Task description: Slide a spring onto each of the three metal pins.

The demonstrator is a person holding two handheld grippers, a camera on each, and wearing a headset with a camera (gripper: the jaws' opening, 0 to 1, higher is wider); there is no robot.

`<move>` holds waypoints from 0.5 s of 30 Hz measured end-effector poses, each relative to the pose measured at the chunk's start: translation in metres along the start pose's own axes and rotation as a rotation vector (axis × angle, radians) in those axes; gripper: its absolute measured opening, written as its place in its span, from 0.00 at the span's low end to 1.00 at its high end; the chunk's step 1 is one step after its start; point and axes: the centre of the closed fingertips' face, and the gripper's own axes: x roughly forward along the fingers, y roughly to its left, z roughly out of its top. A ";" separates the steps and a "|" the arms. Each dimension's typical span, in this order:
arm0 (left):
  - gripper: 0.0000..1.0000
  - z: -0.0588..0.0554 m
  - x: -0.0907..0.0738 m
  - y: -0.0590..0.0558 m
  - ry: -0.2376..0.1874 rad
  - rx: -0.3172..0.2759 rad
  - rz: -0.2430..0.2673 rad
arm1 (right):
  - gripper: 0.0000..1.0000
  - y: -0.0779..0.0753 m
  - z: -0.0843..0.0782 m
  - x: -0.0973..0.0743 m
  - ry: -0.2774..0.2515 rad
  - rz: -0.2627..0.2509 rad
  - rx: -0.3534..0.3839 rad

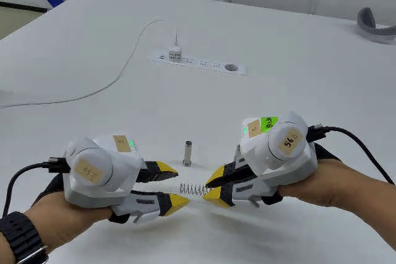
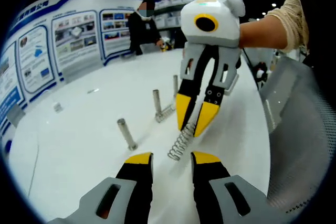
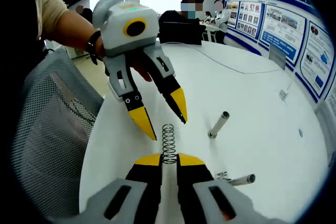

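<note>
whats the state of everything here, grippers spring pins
spring: held by one end, on no pin
right gripper: shut on the spring
left gripper: open, tips either side of the spring's free end
near pin: upright, bare
middle pin: upright, second spring at its base
far pin: upright, looks bare

- Two grippers: left gripper (image 1: 178,185) and right gripper (image 1: 209,190).
- Two hands: left hand (image 1: 59,221) and right hand (image 1: 322,182).
- Three pins (image 2: 126,134) (image 2: 156,102) (image 2: 175,85).
- Two springs (image 2: 180,141) (image 2: 167,112).
- One power strip (image 1: 198,63), with one plug (image 1: 175,52).
- One mesh chair (image 2: 299,129).
- One table (image 1: 278,103).
</note>
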 end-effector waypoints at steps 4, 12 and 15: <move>0.25 0.000 0.001 -0.006 0.006 0.035 -0.013 | 0.11 0.003 0.000 0.001 0.020 0.010 -0.020; 0.16 -0.002 0.003 -0.013 0.013 0.084 -0.032 | 0.11 0.008 0.000 -0.001 0.052 0.029 -0.047; 0.13 -0.003 0.004 -0.016 0.017 0.103 -0.038 | 0.11 0.010 0.001 -0.003 0.058 0.036 -0.051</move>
